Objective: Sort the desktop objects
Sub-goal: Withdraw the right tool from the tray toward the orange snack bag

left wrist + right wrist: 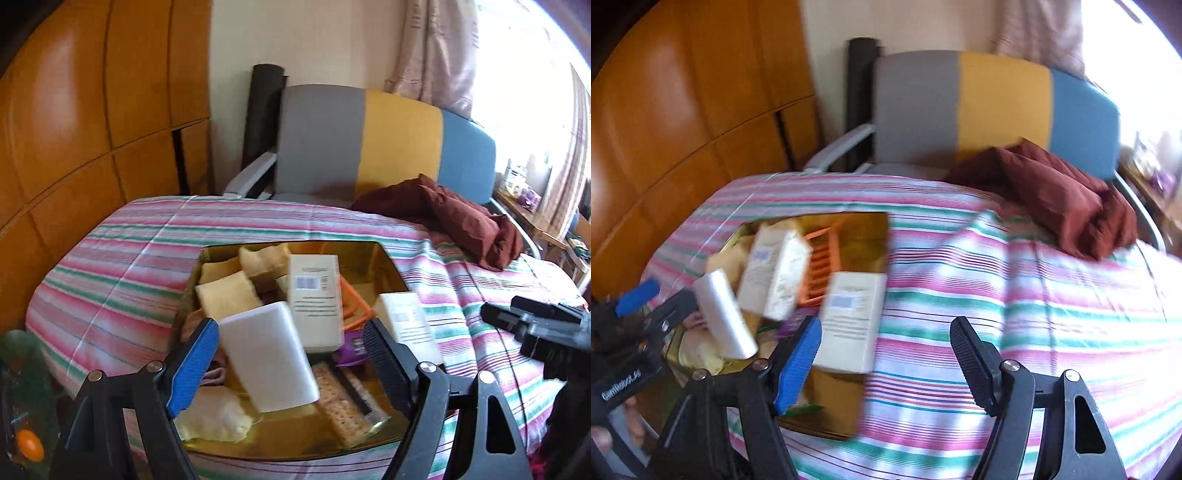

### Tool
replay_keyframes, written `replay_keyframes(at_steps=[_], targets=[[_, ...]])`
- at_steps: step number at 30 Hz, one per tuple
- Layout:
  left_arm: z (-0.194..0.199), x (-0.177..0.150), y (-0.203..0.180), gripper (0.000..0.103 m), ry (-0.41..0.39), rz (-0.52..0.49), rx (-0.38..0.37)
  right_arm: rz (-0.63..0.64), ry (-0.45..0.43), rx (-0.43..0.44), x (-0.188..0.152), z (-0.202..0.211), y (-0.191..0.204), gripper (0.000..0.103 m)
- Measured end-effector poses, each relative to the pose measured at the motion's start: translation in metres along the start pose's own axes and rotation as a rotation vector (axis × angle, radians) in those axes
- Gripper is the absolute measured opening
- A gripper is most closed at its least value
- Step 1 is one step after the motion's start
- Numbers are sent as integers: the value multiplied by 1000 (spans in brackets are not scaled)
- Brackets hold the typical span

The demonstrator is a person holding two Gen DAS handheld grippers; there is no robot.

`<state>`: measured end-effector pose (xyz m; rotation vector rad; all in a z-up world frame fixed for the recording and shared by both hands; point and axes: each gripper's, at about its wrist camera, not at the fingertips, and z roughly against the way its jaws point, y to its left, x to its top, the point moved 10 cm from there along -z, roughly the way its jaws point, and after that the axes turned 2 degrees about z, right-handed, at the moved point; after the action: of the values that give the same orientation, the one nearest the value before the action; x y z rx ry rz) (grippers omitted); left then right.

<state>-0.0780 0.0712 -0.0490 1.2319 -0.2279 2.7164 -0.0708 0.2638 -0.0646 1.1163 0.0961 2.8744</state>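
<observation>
A gold tray (388, 266) sits on the striped cloth (122, 266), filled with yellow sponges (227, 295), a tall white carton (317, 295), an orange rack (356, 306), a purple packet (354, 349) and a cracker pack (341, 406). A white block (269, 354) lies tilted on the pile, its left edge by my left gripper's blue finger and its right edge well apart from the black finger. My left gripper (291, 328) is open. A second white carton (849, 321) rests across the tray's right rim. My right gripper (886, 325) is open and empty over the cloth beside that carton.
A chair (399, 144) with a grey, yellow and blue back stands behind the table. A dark red cloth bundle (454, 218) lies at the far right of the table. Wooden cupboard doors (92, 129) fill the left. An orange ball (29, 443) lies low at the left.
</observation>
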Motion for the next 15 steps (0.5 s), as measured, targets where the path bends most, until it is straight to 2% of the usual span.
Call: replay_keyframes(at_steps=[8, 15], targets=[[-14, 5, -39, 81, 28, -25, -92, -217, 13, -89, 3, 29, -119, 73], [-23, 9, -71, 81, 40, -81, -128, -373, 8, -243, -7, 65, -240, 73]])
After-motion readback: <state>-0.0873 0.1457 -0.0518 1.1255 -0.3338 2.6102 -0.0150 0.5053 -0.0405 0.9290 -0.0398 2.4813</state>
